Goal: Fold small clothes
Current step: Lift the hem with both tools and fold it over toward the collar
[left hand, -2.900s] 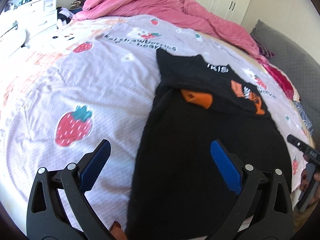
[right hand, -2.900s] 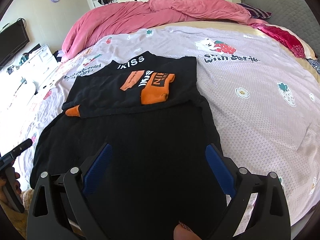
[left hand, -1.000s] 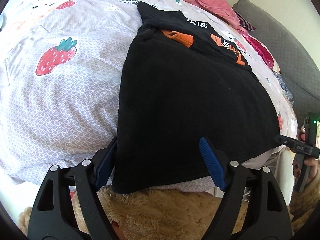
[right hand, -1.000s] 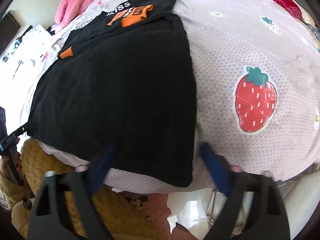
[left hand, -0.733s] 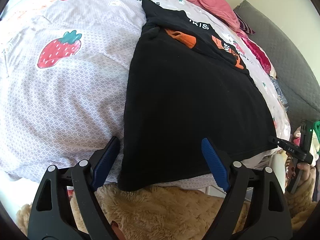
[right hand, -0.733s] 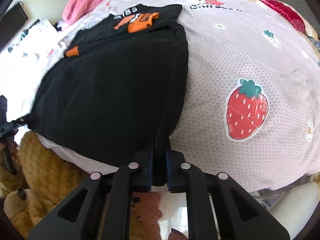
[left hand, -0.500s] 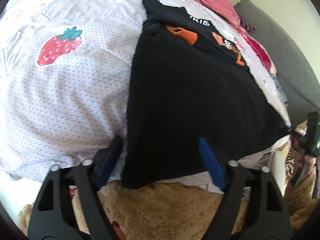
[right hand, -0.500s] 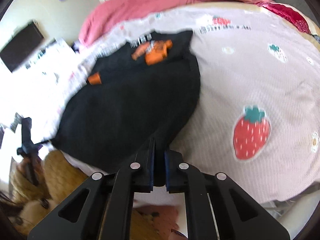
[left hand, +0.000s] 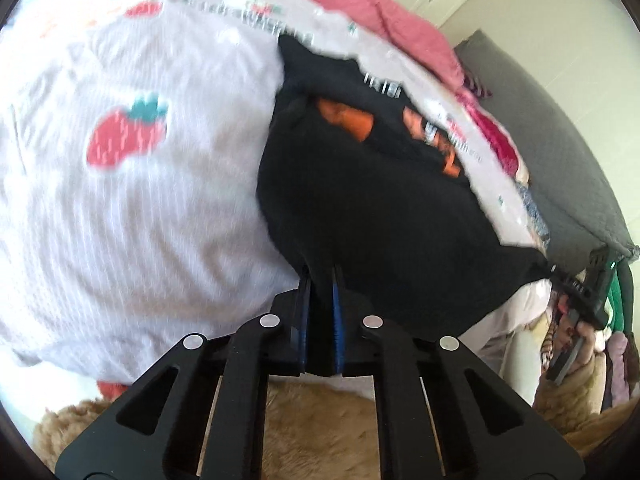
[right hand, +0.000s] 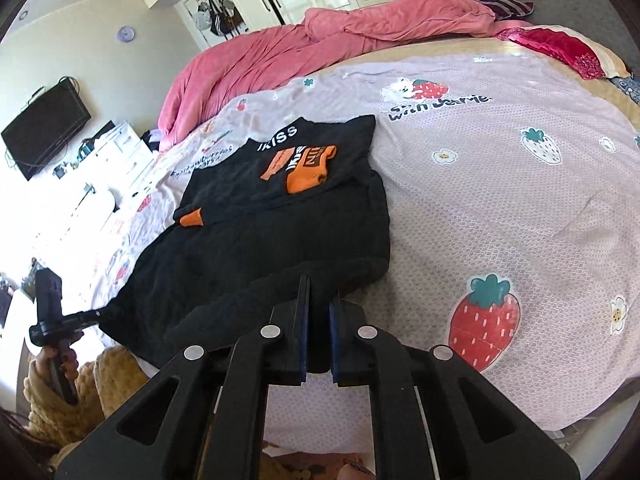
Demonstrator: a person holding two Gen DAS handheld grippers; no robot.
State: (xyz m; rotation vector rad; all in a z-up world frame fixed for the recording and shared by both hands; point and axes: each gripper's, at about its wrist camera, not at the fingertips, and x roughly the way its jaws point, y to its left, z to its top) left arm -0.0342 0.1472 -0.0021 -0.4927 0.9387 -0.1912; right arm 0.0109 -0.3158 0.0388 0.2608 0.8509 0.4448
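Note:
A black top with orange cuffs and white lettering [left hand: 372, 200] lies on the bed, its sleeves folded over the upper part; it also shows in the right wrist view [right hand: 280, 216]. My left gripper [left hand: 320, 280] is shut on the near left corner of its hem. My right gripper [right hand: 318, 288] is shut on the near right corner of the hem and holds it lifted above the sheet. Each gripper also shows at the far corner in the other's view, the right one [left hand: 576, 288] and the left one [right hand: 80, 316].
The bed has a lilac strawberry-print sheet [right hand: 500, 184] with a pink duvet [right hand: 320, 40] bunched at the far end. A grey headboard [left hand: 560, 152] stands at the right. A white dresser and a TV [right hand: 44, 128] stand at the left. The person's tan fleece sleeve [left hand: 320, 432] is below.
Both grippers have closed on the hem corners, the right one first, and have lifted the hem up and toward the top's collar.

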